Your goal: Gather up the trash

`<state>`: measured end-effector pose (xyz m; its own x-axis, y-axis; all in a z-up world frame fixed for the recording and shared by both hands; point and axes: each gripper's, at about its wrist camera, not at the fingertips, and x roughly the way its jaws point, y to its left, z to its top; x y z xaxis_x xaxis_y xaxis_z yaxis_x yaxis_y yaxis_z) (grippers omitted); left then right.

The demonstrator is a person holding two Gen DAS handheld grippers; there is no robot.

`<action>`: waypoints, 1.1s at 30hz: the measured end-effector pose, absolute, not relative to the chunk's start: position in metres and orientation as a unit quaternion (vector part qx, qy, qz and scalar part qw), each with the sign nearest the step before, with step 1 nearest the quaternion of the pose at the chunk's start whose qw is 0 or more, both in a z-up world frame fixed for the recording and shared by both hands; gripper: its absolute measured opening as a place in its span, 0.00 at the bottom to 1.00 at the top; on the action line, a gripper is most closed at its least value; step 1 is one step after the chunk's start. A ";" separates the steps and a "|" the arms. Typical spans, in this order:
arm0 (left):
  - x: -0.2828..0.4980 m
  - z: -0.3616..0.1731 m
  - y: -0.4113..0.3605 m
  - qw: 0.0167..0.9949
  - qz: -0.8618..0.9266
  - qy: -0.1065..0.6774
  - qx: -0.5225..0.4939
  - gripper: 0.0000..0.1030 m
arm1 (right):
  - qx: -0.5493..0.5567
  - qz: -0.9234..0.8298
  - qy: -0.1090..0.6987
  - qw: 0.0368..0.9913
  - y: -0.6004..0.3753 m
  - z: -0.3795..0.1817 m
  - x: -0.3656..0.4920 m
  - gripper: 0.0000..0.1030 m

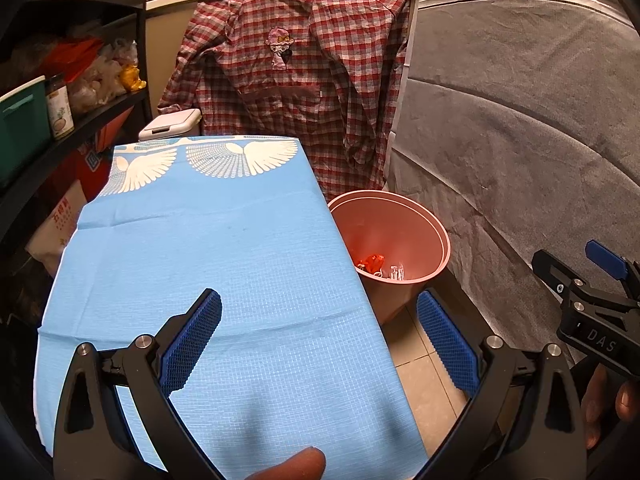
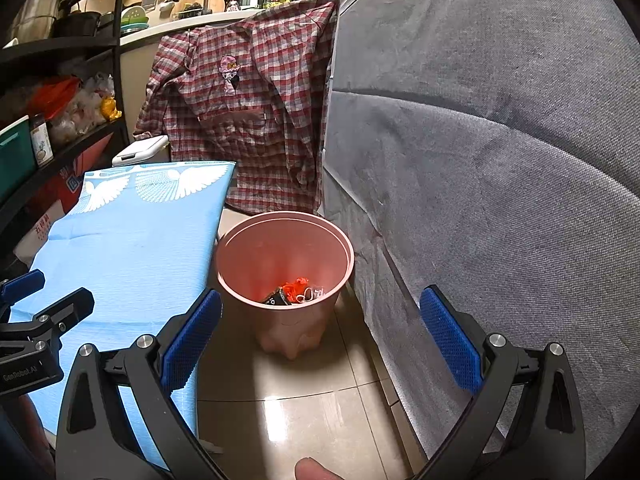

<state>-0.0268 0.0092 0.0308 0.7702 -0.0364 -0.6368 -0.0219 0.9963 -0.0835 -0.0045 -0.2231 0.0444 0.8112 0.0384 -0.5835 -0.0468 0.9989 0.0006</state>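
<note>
Both grippers, left (image 1: 319, 340) and right (image 2: 320, 340), gape wide; bin (image 2: 256, 312) beside table edge (image 2: 218, 216).

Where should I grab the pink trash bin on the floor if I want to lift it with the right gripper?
Take the pink bin by its rim, coming from above with one of the fingers inside the wall and one outside. It stands upright with an open top, and the thin rim fits the right gripper better than the wide body. The near edge looks freest; the blue-covered table and grey cover crowd its sides.
</note>
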 end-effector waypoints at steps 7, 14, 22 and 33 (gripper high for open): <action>-0.027 0.032 0.009 0.940 -0.004 0.339 -0.042 0.92 | -0.007 0.022 0.306 0.952 -0.223 0.045 -0.005 0.95; -0.027 0.032 0.010 0.940 -0.004 0.339 -0.041 0.92 | -0.007 0.022 0.305 0.952 -0.225 0.044 -0.003 0.95; -0.027 0.032 0.010 0.940 -0.004 0.339 -0.041 0.92 | -0.008 0.022 0.305 0.952 -0.226 0.044 -0.002 0.95; -0.026 0.032 0.009 0.940 -0.005 0.339 -0.040 0.92 | -0.008 0.022 0.305 0.952 -0.225 0.044 -0.003 0.95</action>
<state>-0.0259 0.0093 0.0324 0.7702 -0.0366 -0.6367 -0.0174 0.9968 -0.0784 -0.0026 -0.2251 0.0441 0.8131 0.0375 -0.5809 -0.0472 0.9989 -0.0016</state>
